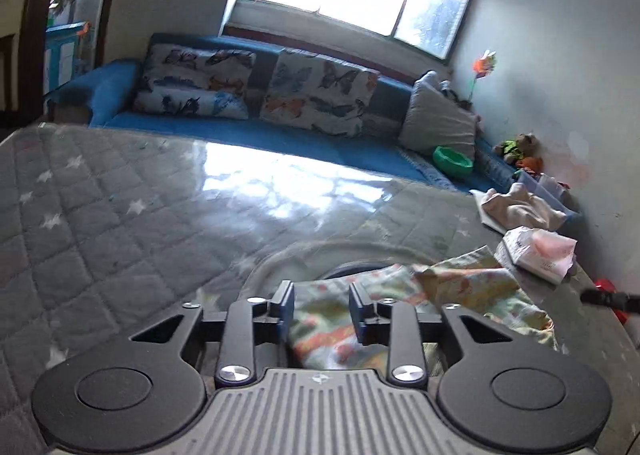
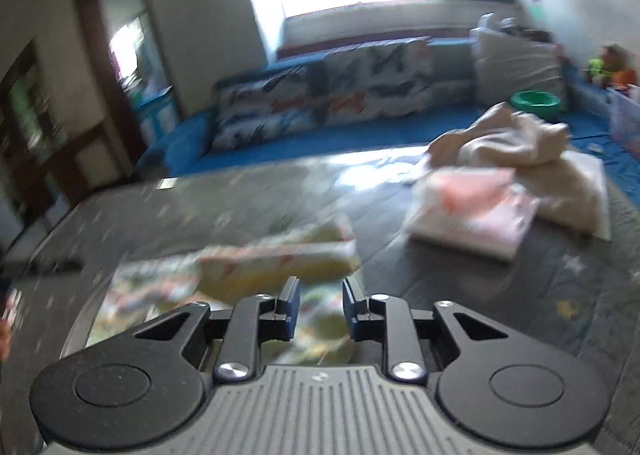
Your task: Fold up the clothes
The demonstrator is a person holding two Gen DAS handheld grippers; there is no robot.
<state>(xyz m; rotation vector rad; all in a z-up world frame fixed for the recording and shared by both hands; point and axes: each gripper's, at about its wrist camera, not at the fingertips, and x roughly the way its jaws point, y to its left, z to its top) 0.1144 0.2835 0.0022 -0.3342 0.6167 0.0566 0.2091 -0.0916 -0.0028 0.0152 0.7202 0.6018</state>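
Both sets of tongs released: left gripper (image 1: pixel 322 305) and right gripper (image 2: pixel 321 307) jaws apart, nothing pinched. Patterned garment (image 1: pixel 404 311) lies on grey quilted table cover (image 1: pixel 120 215), near white folded pile (image 2: pixel 472 219).

Grey star-quilted table cover (image 1: pixel 100 215) carries a patterned garment (image 1: pixel 460 295), pink packet (image 1: pixel 538 253) and, apparently, cream cloth (image 2: pixel 516 143).
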